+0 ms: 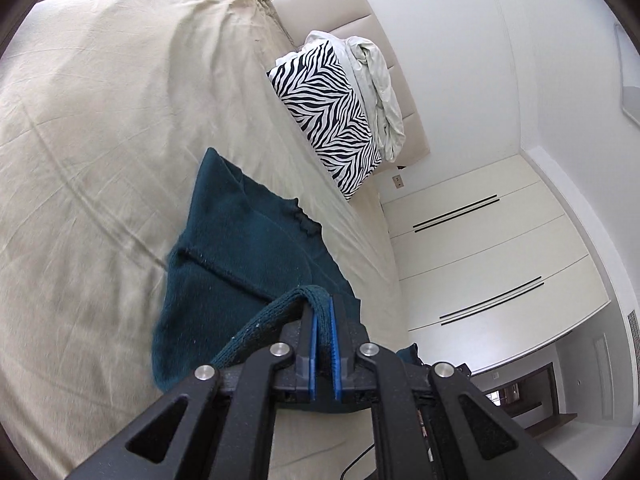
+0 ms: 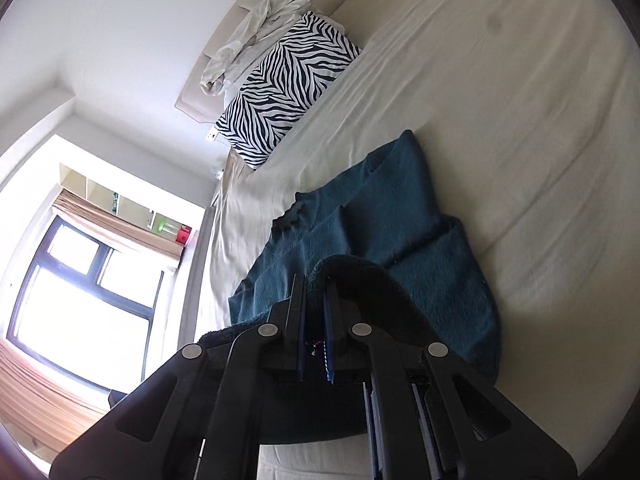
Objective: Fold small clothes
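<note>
A bed (image 1: 100,128) with a cream sheet fills the room, with a zebra pillow (image 1: 328,116) and a crumpled white cloth (image 1: 380,92) against the headboard at its far edge. A teal knit garment (image 1: 248,240) lies near the bed's near edge, its near hem lifted off the sheet. The left gripper (image 1: 322,312) is clenched on one part of that hem, the right gripper (image 2: 314,292) on another
</note>
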A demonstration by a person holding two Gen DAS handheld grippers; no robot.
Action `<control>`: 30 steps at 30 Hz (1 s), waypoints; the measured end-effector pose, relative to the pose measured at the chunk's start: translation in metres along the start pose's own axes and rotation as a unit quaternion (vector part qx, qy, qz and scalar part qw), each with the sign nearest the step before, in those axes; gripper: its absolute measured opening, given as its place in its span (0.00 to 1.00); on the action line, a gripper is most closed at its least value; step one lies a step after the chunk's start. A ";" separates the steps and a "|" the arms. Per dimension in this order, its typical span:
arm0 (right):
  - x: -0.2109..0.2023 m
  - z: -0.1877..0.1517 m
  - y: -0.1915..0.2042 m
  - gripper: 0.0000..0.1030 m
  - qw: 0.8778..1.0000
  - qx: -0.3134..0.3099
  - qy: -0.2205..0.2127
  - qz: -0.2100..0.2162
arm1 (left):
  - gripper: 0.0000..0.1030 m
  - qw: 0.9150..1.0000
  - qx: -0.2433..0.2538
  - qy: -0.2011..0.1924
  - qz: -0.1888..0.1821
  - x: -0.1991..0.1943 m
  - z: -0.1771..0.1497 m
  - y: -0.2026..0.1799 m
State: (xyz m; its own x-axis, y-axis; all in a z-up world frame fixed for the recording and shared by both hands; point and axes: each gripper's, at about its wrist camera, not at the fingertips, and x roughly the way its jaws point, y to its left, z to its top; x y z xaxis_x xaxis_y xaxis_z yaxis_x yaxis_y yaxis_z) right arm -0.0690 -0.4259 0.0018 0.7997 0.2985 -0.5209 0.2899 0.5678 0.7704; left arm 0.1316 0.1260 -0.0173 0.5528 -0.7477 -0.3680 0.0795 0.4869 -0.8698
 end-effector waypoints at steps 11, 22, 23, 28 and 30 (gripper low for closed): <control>0.118 0.098 -0.018 0.06 0.998 0.036 -0.015 -0.052 | 0.07 0.999 -0.003 -0.014 0.048 0.094 0.090 0.022; 0.205 0.130 -0.049 0.42 0.991 0.036 0.007 -0.130 | 0.60 0.991 0.033 -0.015 0.132 0.128 0.097 0.052; 0.202 0.129 -0.049 0.48 0.992 0.031 -0.001 -0.124 | 0.60 0.990 0.044 -0.012 0.136 0.123 0.091 0.049; 0.171 0.113 -0.047 0.56 0.991 0.006 -0.017 -0.134 | 0.60 0.982 0.097 -0.003 0.160 0.106 0.055 0.035; 0.160 0.099 -0.043 0.56 0.989 -0.018 -0.012 -0.143 | 0.60 0.978 0.116 0.008 0.176 0.105 0.040 0.036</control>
State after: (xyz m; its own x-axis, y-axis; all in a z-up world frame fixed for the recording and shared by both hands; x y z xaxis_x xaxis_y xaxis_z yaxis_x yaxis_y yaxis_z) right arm 0.0983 -0.4787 -0.0782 0.6996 0.1041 -0.7069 0.4871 0.6543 0.5785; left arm 0.2257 0.0829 -0.0738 0.5674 -0.5218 -0.6370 0.0733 0.8025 -0.5921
